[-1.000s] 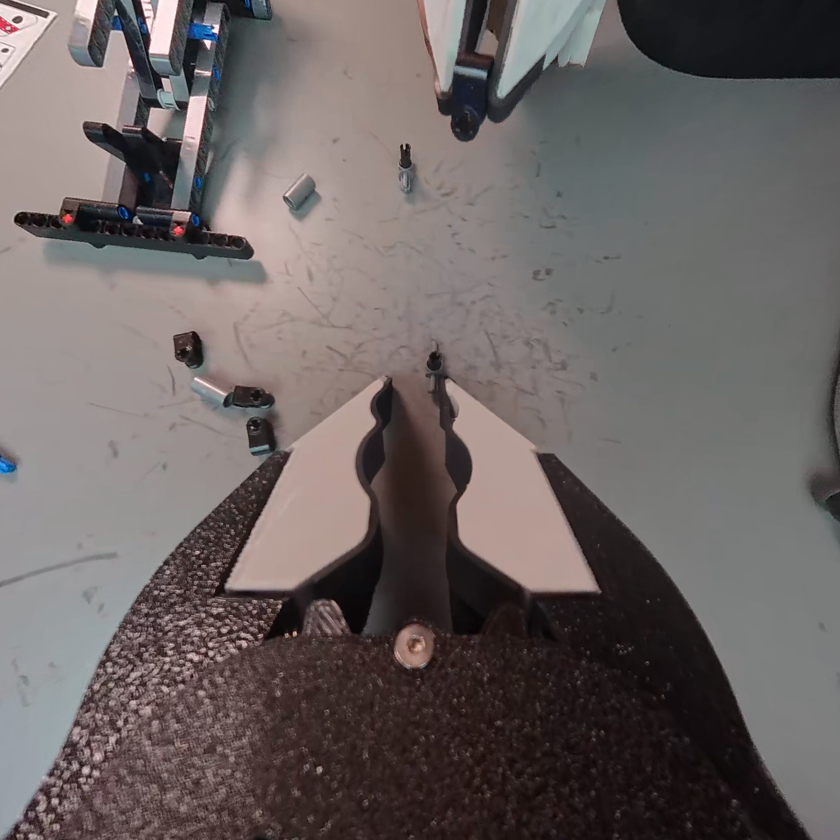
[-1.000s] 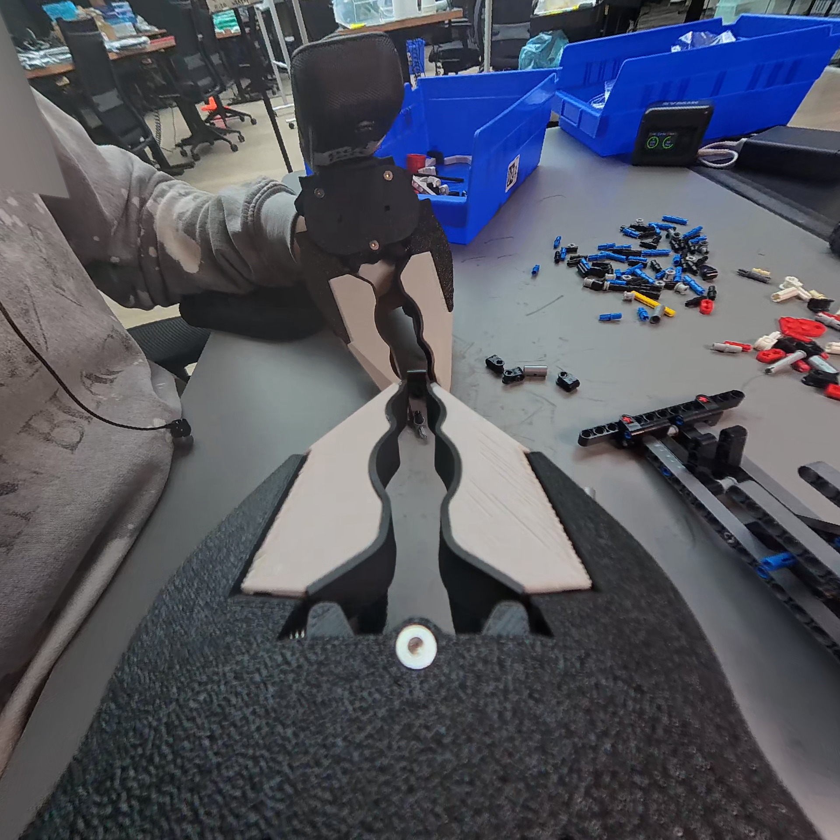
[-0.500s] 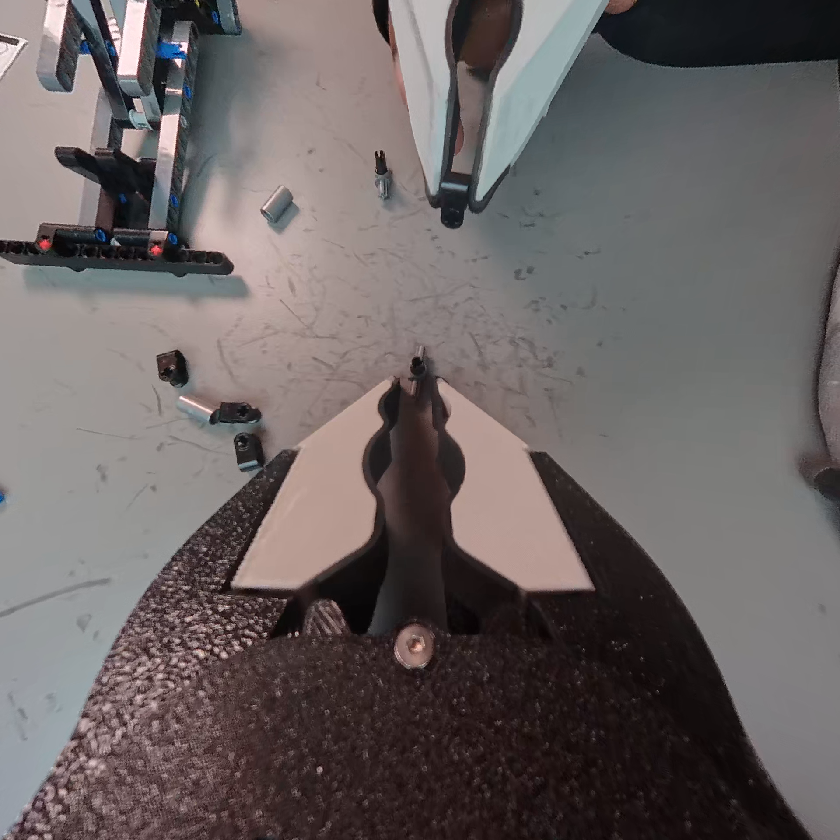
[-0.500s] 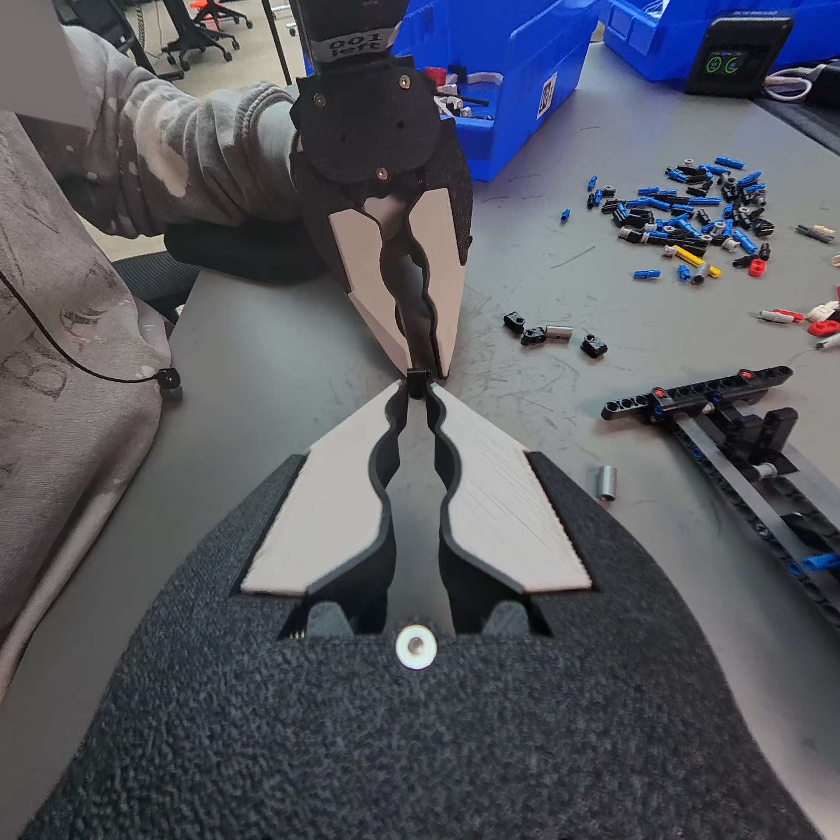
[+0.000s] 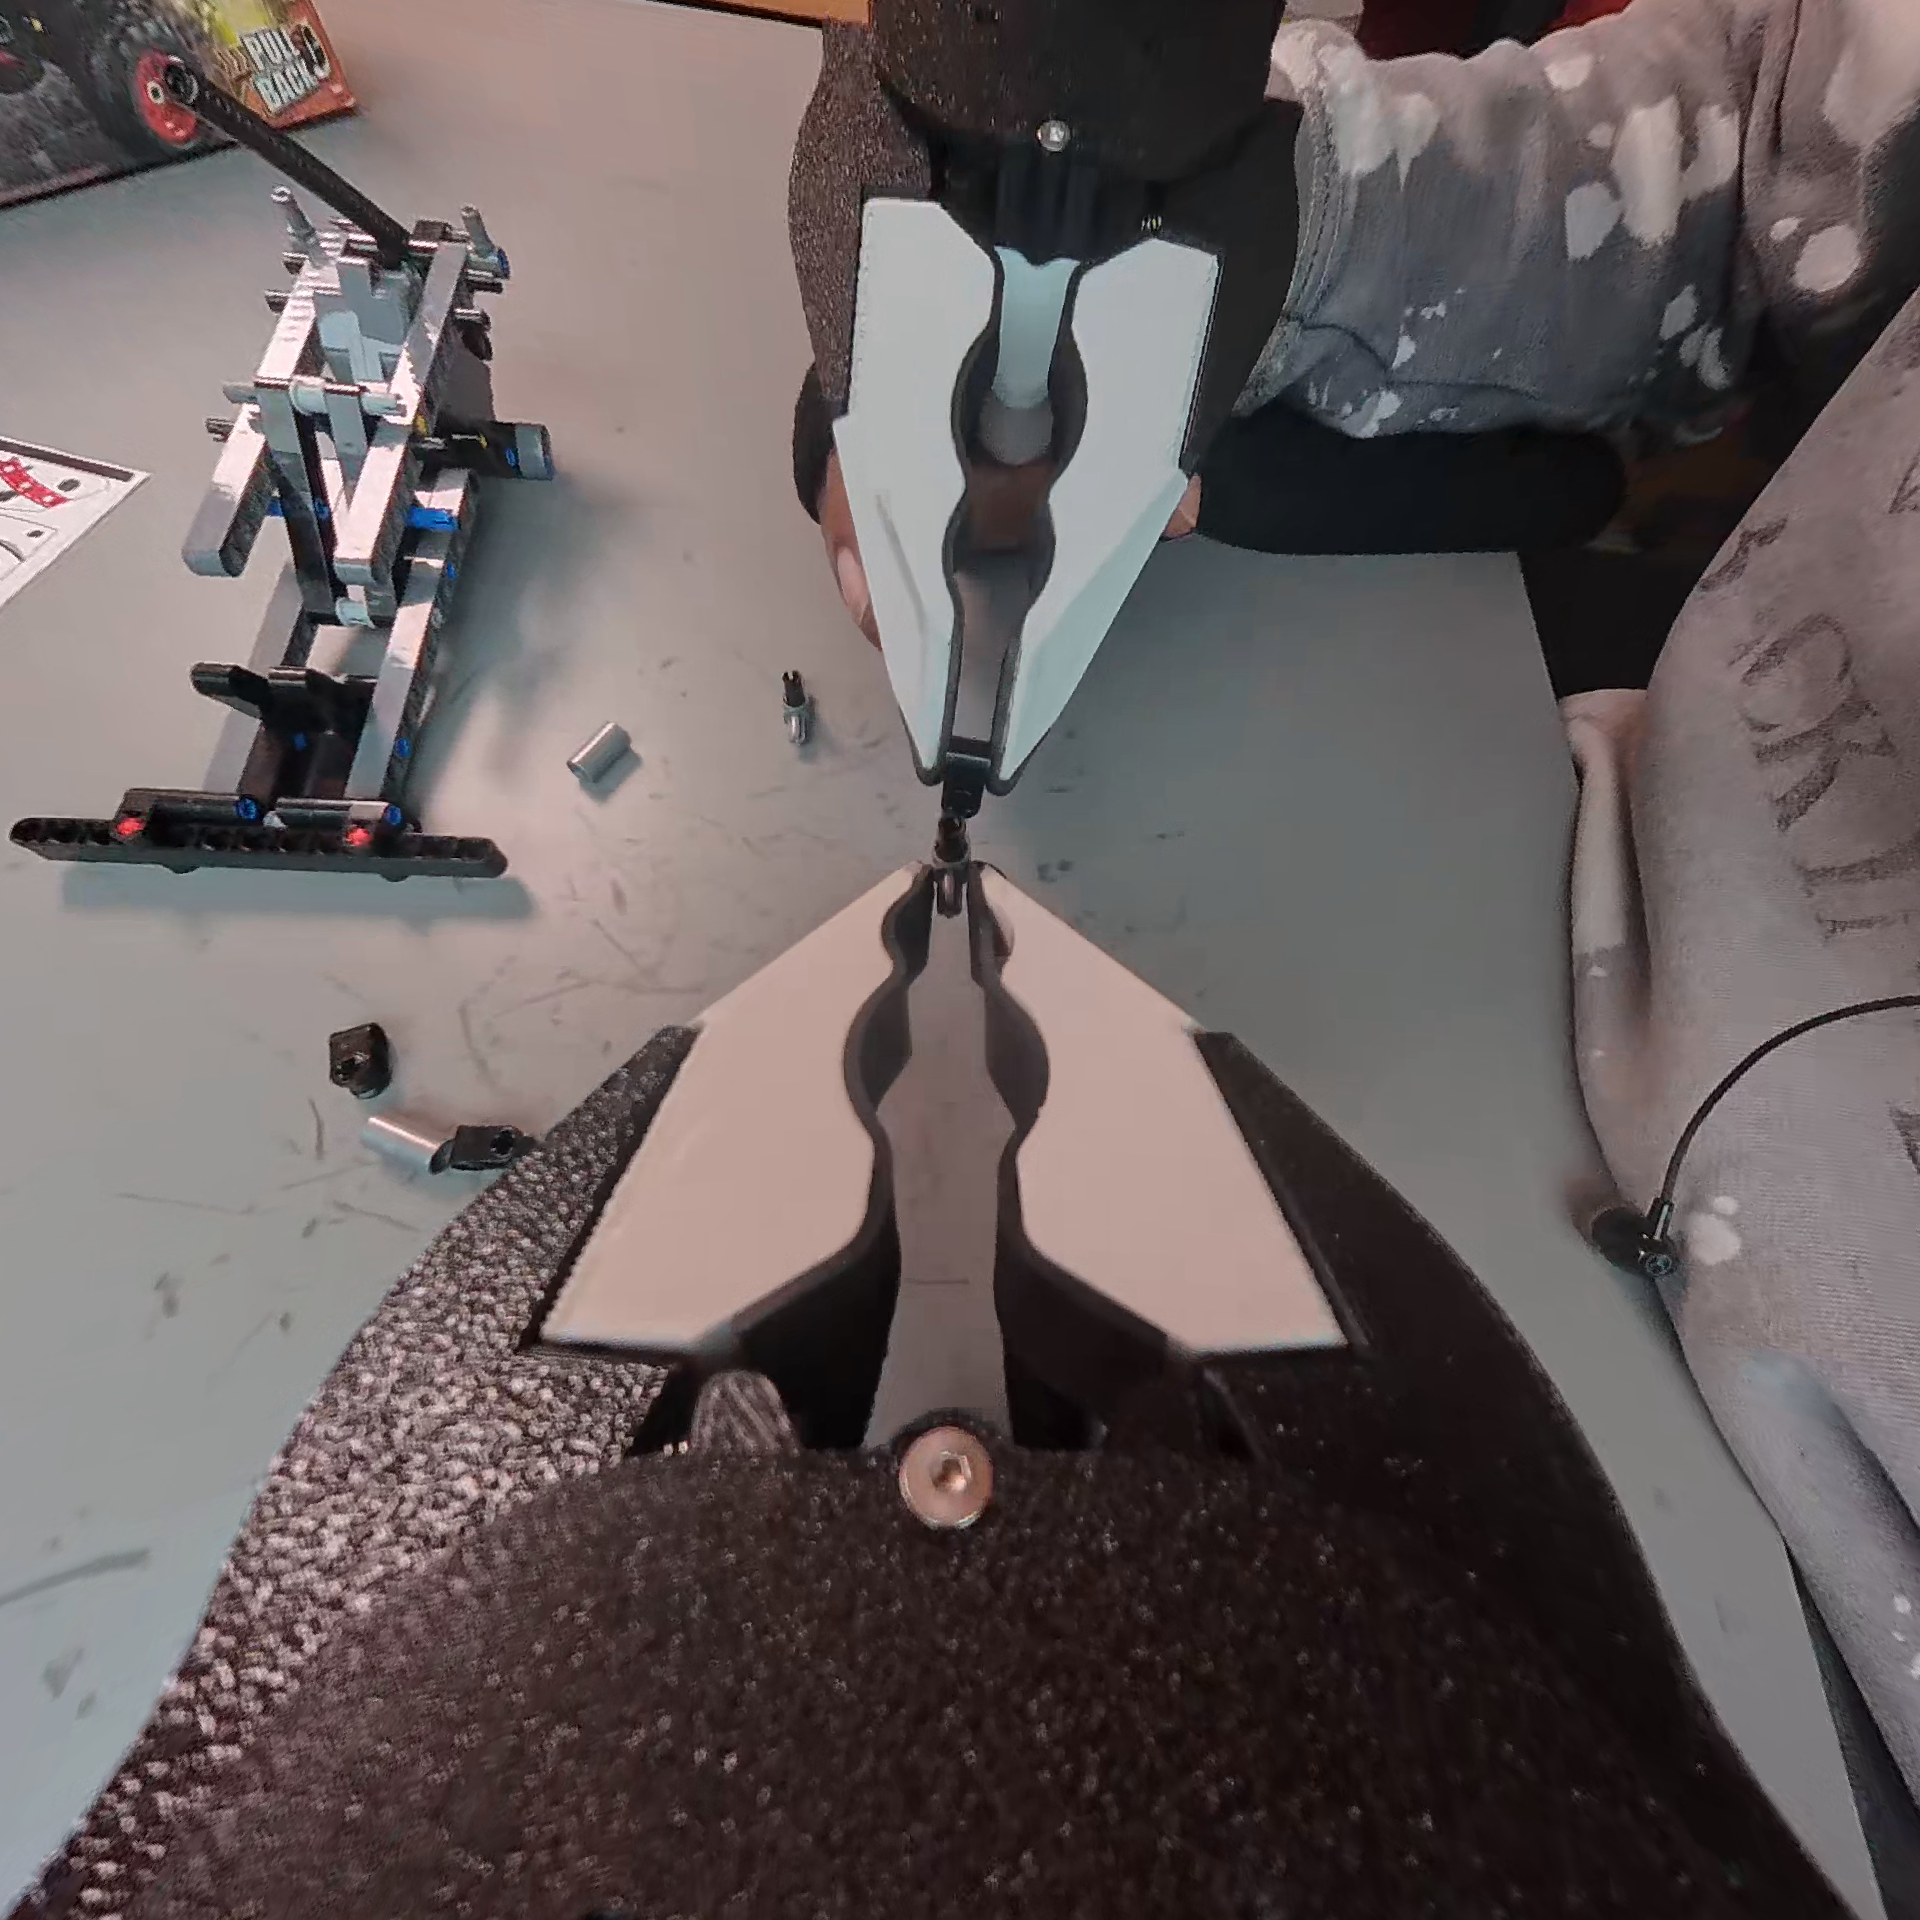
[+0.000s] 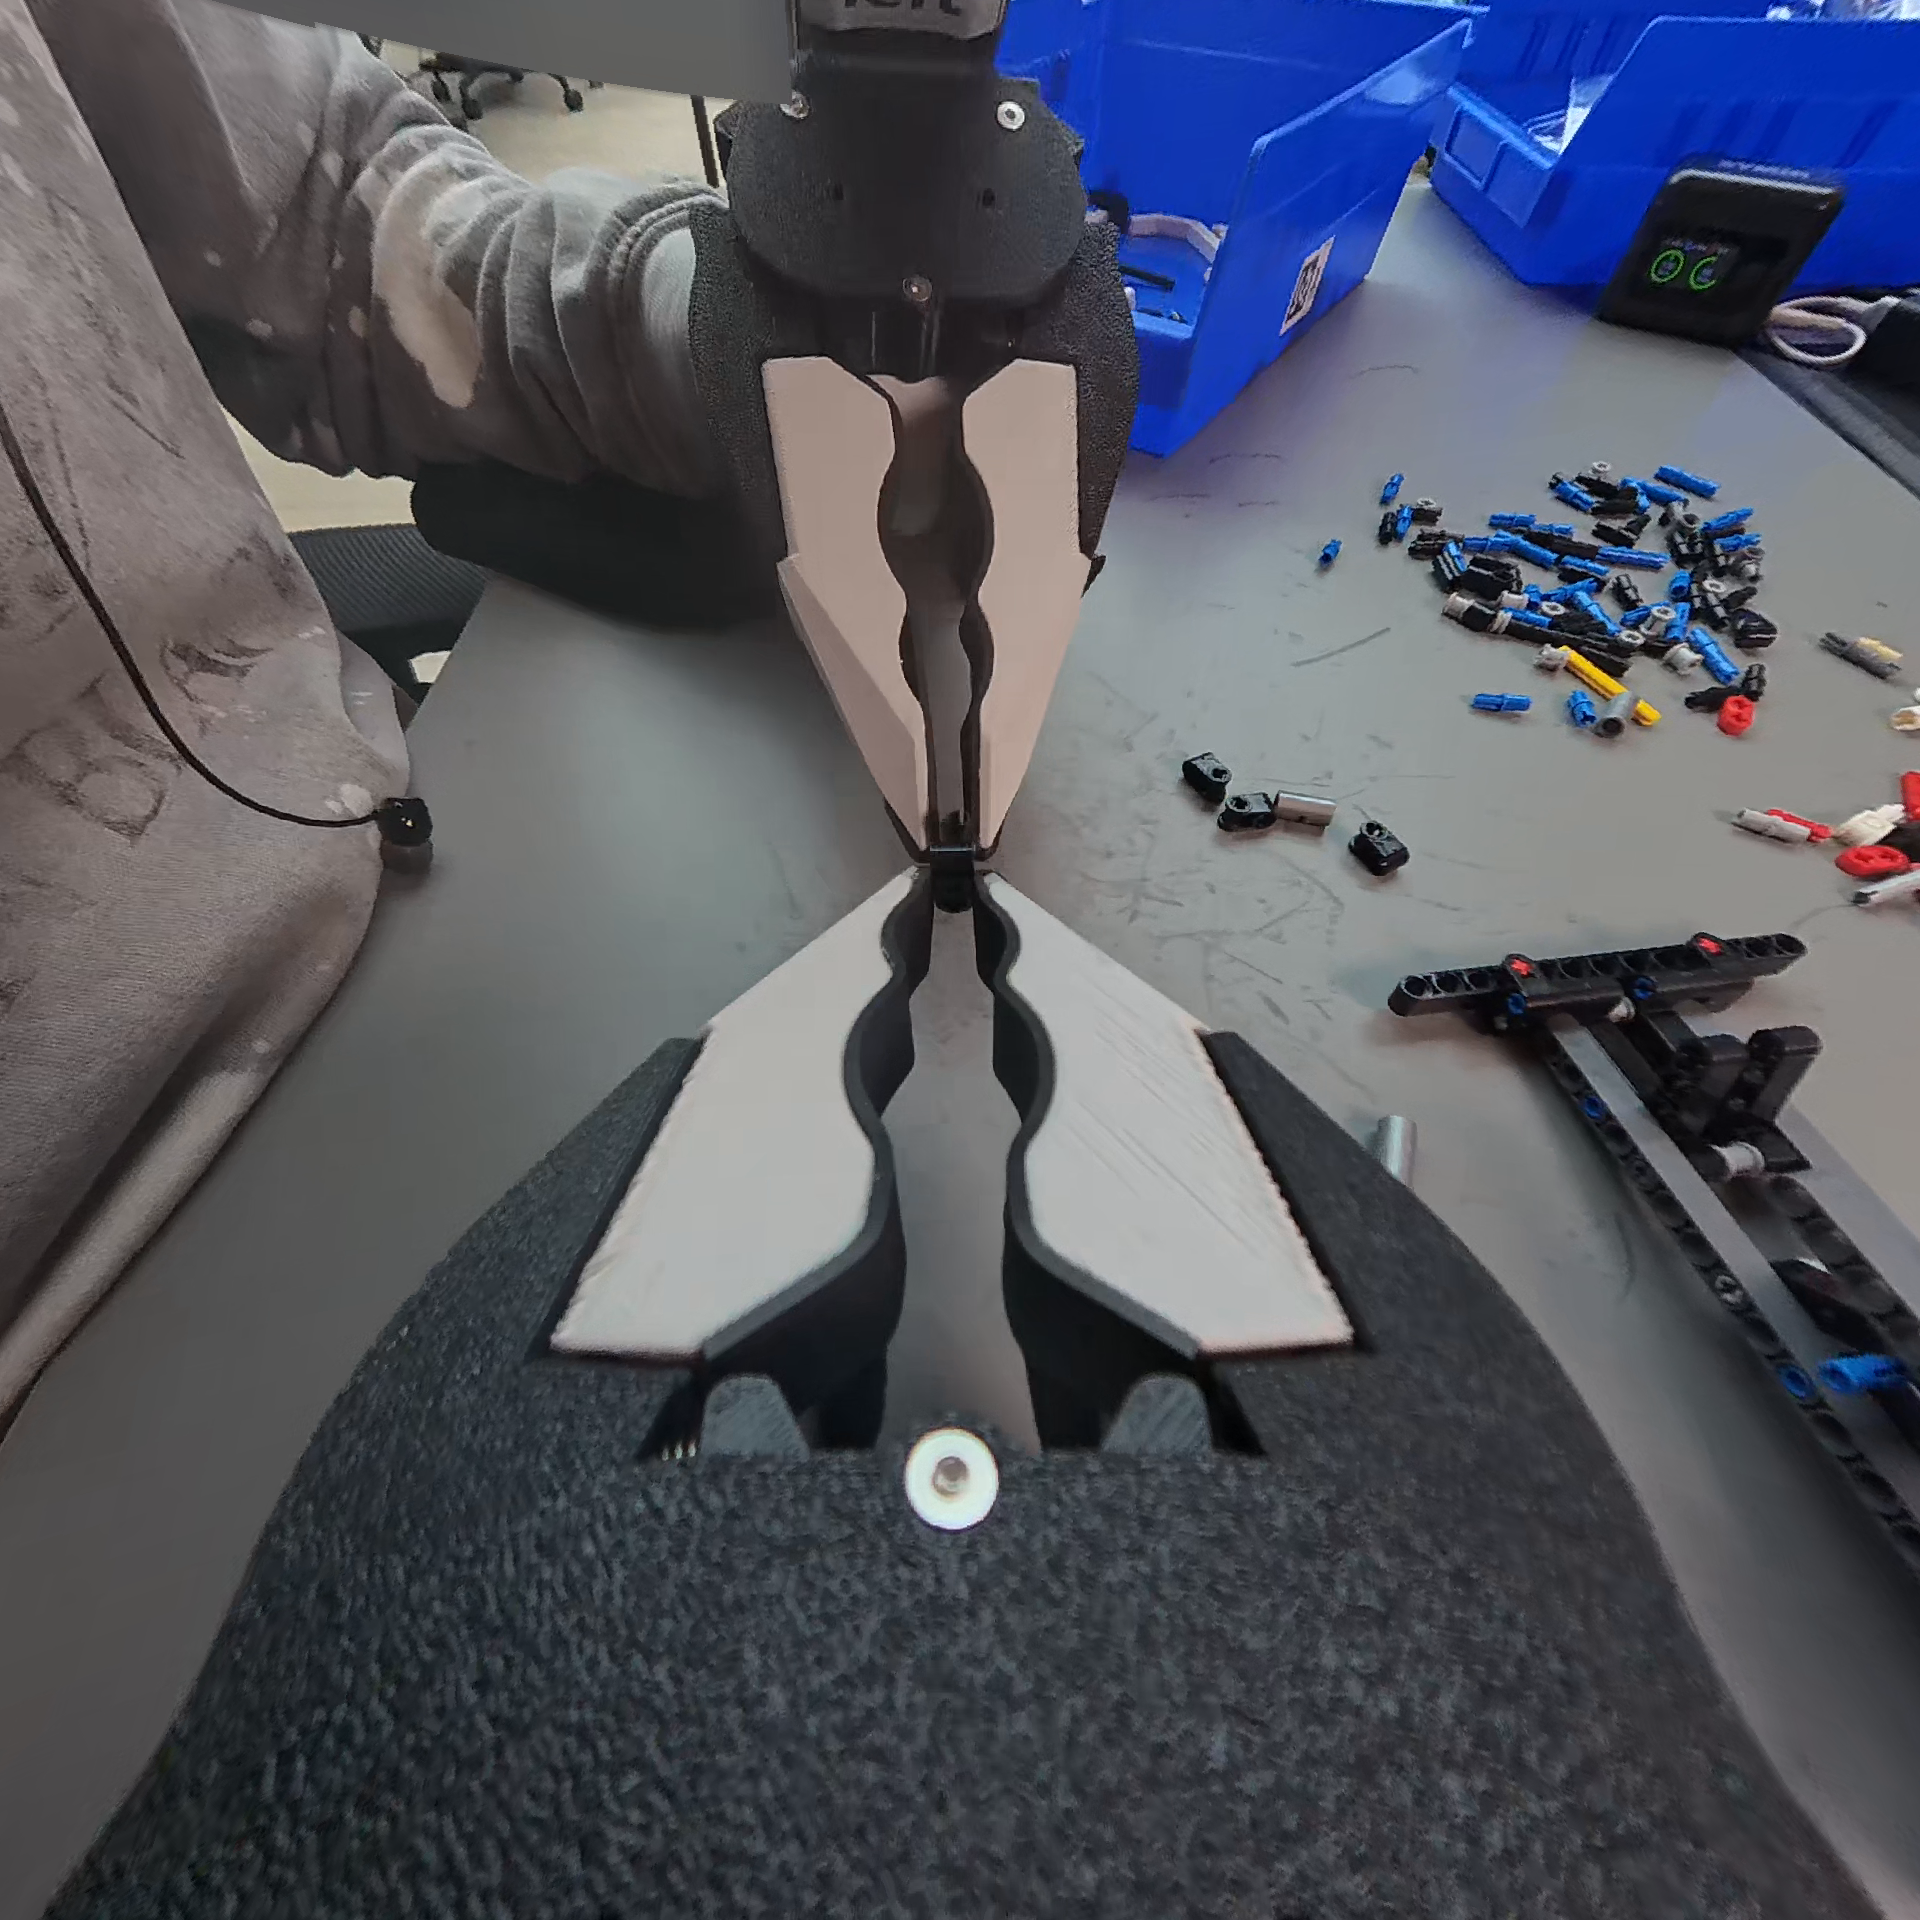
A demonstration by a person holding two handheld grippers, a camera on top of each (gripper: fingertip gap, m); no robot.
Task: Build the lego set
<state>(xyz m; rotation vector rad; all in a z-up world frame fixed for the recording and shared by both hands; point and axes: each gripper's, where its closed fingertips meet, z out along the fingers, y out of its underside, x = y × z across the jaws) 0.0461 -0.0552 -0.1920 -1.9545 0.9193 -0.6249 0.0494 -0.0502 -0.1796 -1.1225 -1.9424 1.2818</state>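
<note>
Grey and scuffed with dark scratch marks, the desk carries the work, and behind it stand blue plastic bins and a small black device with a lit screen. Beyond the desk's edge, office chairs sit on a pale floor.

Above the desk's middle the two grippers meet tip to tip. The left gripper has its fingers pressed onto a small black pin, and the right gripper pinches a small black connector; the two pieces touch end to end.

The partly built frame of black and grey beams lies on the desk well off to one side. Near it lie a grey sleeve and a loose grey-and-black pin. A heap of blue and black pieces lies farther back, with three small black connectors closer in.

A person's grey mottled sleeve reaches in from the desk's edge.
</note>
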